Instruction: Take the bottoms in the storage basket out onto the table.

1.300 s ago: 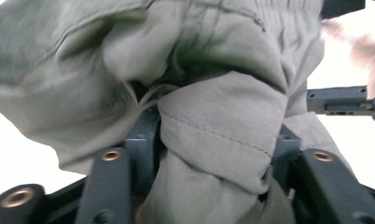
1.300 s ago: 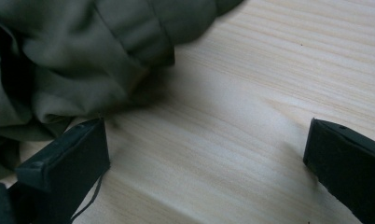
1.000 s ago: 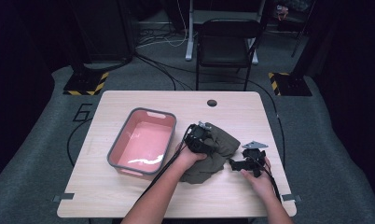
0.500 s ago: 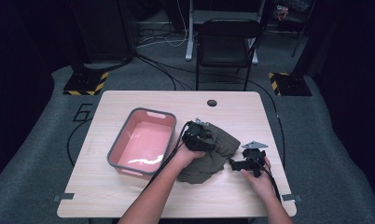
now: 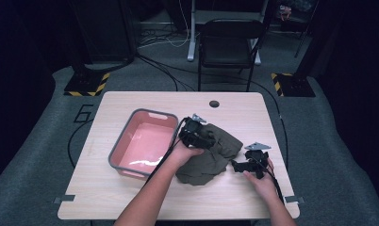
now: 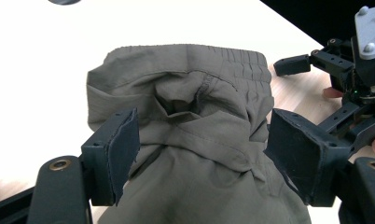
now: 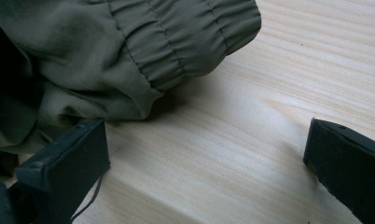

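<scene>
In the left gripper view the left gripper (image 6: 202, 161) has its jaws spread apart, one pad at lower left of the frame and the other at lower right, with a raised fold of the olive garment (image 6: 190, 121) bunched between them. The cloth bulges up between the pads, but I cannot tell whether it presses against them, so this reads as parted jaws around the fabric rather than a firm pinch; they have just been opening. In the high view this gripper (image 5: 197, 134) sits at the centre of the frame, over the upper left part of the garment (image 5: 211, 157).

The right gripper (image 7: 204, 154) stands wide open with bare wooden table (image 7: 251, 107) between its jaws; the garment's elastic waistband (image 7: 176, 51) lies in the upper left of that view, just past the left jaw. In the high view it (image 5: 237, 165) rests at the garment's right edge.

The pink bin (image 5: 119, 146) stands left of centre, just beside the garment.

Against the earlier frames, the left gripper sits higher and has lifted the cloth slightly; the right hand (image 5: 260, 181) has stayed put.
</scene>
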`<state>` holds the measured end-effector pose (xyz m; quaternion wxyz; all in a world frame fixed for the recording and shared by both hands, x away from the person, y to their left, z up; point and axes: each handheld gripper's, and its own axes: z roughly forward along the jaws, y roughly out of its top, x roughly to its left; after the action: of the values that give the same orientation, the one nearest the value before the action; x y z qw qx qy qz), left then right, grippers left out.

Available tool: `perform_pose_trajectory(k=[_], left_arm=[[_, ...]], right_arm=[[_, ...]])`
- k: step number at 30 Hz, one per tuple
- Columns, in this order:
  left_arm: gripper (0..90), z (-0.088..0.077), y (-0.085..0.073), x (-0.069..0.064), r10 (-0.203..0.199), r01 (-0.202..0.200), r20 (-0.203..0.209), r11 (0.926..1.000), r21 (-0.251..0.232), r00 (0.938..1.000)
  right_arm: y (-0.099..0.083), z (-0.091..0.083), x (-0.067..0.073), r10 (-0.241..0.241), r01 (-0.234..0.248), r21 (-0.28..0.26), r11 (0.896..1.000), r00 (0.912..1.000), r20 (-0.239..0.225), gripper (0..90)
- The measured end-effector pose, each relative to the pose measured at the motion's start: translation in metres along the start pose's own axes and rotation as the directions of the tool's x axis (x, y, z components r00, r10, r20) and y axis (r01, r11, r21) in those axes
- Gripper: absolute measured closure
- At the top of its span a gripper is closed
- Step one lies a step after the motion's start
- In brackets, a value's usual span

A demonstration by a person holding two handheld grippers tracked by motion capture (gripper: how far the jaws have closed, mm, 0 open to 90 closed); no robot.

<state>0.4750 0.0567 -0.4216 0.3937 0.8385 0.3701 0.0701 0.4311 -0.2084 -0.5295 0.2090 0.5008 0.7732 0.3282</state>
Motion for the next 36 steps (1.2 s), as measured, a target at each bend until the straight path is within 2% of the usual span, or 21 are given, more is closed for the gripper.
perform_pose_trajectory(k=[8,11,19,33,36], left_arm=[[25.0,-0.016,0.004,0.003,0.014,-0.014,-0.011,0.9998,-0.013,0.9998],[25.0,-0.025,0.004,0.005,0.022,-0.022,-0.028,0.9996,-0.017,0.9994],[25.2,-0.042,0.002,0.013,0.014,-0.016,-0.051,0.9996,-0.022,0.9986],[25.6,-0.072,-0.004,0.035,0.002,-0.006,-0.097,0.9988,-0.048,0.9953],[25.6,-0.080,-0.009,0.044,-0.018,0.013,-0.110,0.9986,-0.051,0.9938]], right_arm=[[0.000,0.000,0.000,0.000,0.000,0.000,1.000,1.0000,0.000,0.0],[0.000,0.000,0.000,0.000,0.000,0.000,1.000,1.0000,0.000,0.0],[0.000,0.000,0.000,0.000,0.000,0.000,1.000,1.0000,0.000,0.0],[0.000,0.000,0.000,0.000,0.000,0.000,1.000,1.0000,0.000,0.0],[0.000,0.000,0.000,0.000,0.000,0.000,1.000,1.0000,0.000,0.0]])
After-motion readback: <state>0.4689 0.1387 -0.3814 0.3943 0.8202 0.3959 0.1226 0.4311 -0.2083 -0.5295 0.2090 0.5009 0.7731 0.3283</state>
